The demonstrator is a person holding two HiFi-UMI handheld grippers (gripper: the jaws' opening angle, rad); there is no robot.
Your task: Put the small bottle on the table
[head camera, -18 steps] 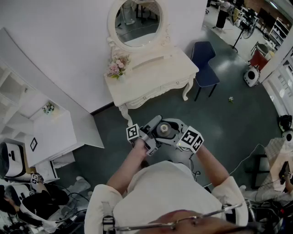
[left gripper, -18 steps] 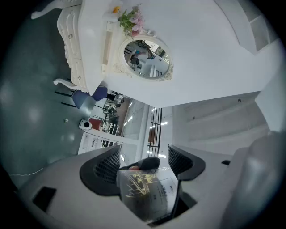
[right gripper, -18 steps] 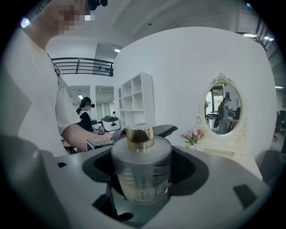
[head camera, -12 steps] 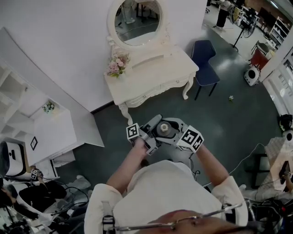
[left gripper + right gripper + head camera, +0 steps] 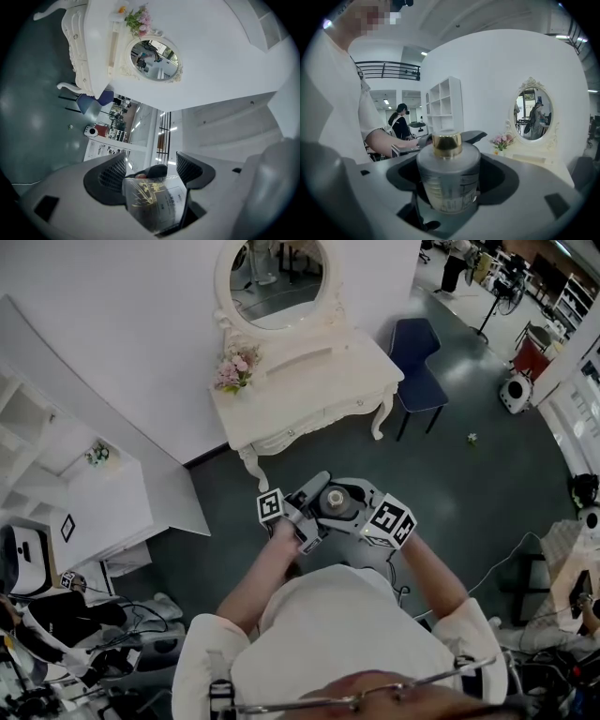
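Observation:
The small bottle (image 5: 448, 178) is clear glass with a gold cap and a printed label. It stands upright between the jaws of my right gripper (image 5: 451, 161), which is shut on its sides. In the head view the bottle (image 5: 335, 502) shows cap-up in front of my chest, inside the right gripper (image 5: 352, 512). My left gripper (image 5: 319, 491) reaches in from the left, jaws wide. The bottle (image 5: 157, 199) lies between them without a clear press. The white dressing table (image 5: 309, 395) stands ahead, across a stretch of dark floor.
On the table are an oval mirror (image 5: 272, 277) and a pink flower bunch (image 5: 232, 371). A blue chair (image 5: 419, 362) stands at its right. White shelves (image 5: 94, 502) are at the left. A seated person (image 5: 66, 615) and cables are at the lower left.
Both grippers and the bottle keep their places. The view has drifted slightly, and the person at the lower left has shifted.

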